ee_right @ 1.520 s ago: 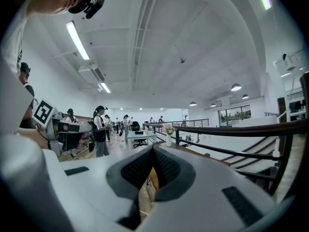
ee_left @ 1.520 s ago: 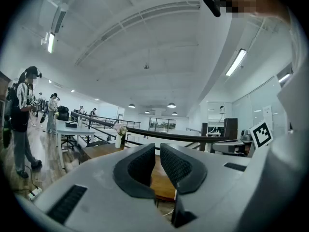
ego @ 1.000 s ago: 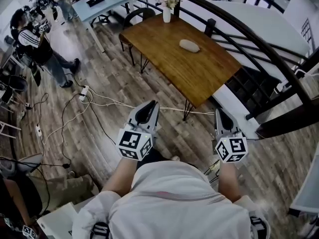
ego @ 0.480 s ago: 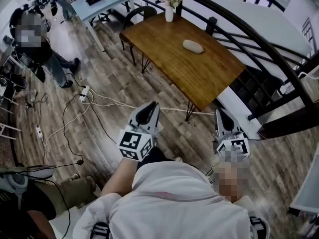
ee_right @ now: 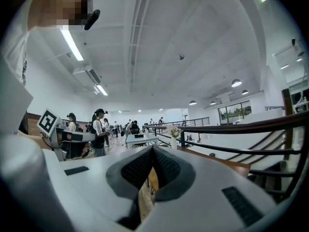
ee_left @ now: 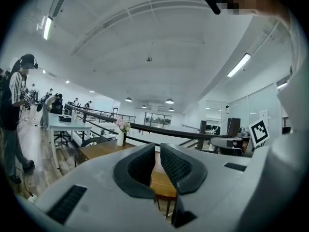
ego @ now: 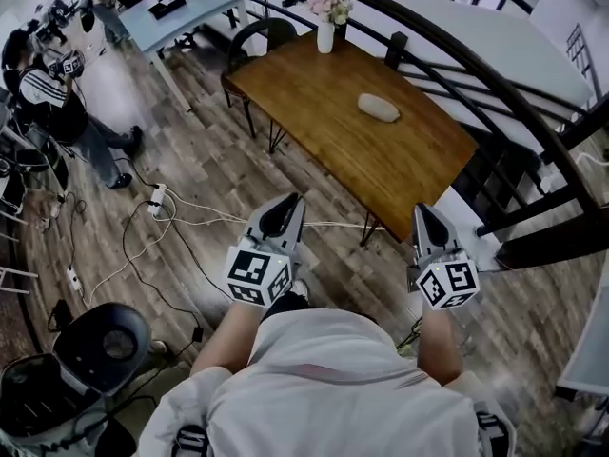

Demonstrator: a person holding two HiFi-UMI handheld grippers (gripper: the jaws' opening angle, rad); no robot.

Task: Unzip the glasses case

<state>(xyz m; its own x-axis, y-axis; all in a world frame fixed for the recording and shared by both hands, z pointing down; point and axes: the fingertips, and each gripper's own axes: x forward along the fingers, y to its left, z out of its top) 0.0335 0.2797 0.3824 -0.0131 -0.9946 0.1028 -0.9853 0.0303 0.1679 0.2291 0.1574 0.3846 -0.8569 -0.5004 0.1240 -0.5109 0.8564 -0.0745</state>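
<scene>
Head view: the glasses case [ego: 379, 108] lies on the wooden table [ego: 314, 93], at about twelve o'clock from the person. It is well apart from the left gripper [ego: 278, 215] and the right gripper [ego: 424, 225].

Left gripper view: the jaws are clenched, with nothing between them.

Right gripper view: the jaws are likewise clenched and empty.

By my judgement the unzipping has not begun. Reaching the case, steadying it and pulling the zip all remain.

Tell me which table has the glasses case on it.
The brown wooden table with the flower vase, not the pale blue table; the glasses case lies near its middle.
</scene>
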